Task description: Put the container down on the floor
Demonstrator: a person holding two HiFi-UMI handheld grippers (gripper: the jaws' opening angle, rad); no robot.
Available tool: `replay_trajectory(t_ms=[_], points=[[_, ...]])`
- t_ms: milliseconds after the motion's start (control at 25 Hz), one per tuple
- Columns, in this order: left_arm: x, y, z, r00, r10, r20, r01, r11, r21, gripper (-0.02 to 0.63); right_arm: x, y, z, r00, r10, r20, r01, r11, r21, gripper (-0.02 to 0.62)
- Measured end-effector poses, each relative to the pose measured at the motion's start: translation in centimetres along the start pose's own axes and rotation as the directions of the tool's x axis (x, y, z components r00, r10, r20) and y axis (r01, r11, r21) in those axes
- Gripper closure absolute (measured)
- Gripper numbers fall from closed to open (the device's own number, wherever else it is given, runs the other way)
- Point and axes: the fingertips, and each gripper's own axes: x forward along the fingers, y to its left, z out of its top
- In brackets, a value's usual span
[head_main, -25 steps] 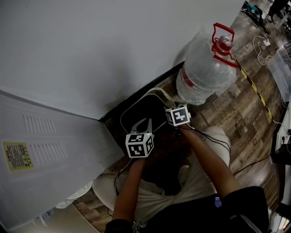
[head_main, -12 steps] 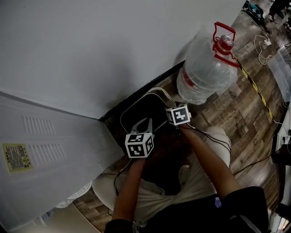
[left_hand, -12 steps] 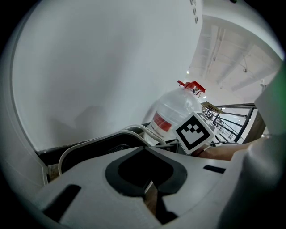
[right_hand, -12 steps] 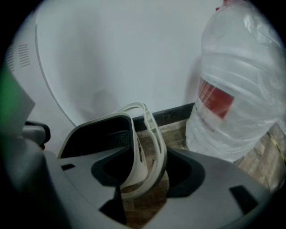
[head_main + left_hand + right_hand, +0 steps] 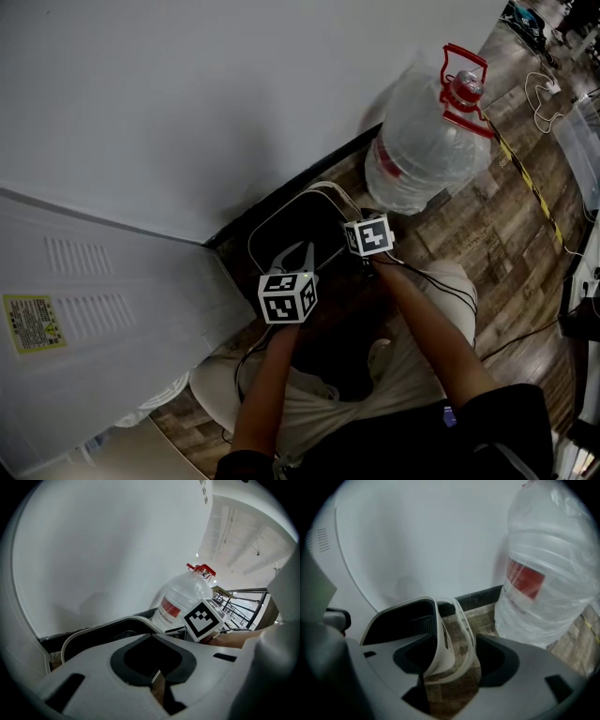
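Right gripper view — right claw [image 5: 452, 667] has just been opening, loose around the container [image 5: 433, 634] rim — it looks set on the floor [image 5: 487, 620]; left claw [image 5: 157, 681] closed, empty.

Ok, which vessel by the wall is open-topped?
The low white-rimmed container with the dark inside; the clear water bottle beside it is capped in red.

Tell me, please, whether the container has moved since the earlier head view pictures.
No. The container lies at the same spot on the floor, its rim just as close to the water bottle as before.
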Motion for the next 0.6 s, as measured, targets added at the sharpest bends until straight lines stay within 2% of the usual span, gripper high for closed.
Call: replay_trajectory(t_ms=[240, 600], points=[[0.06, -0.23, 0.03, 1.0, -0.004, -0.002, 0.004, 1.0, 0.005, 0.592, 0.24, -0.12, -0.37, 1.0, 0.011, -0.005, -0.011, 0.999, 0.04, 0.334], [0.09, -0.22, 0.11, 1.0, -0.004, 0.0, 0.004, 1.0, 0.0, 0.592, 0.1, -0.34, -0.15, 1.0, 0.004, 0.011, -0.004, 0.999, 0.046, 0.334]])
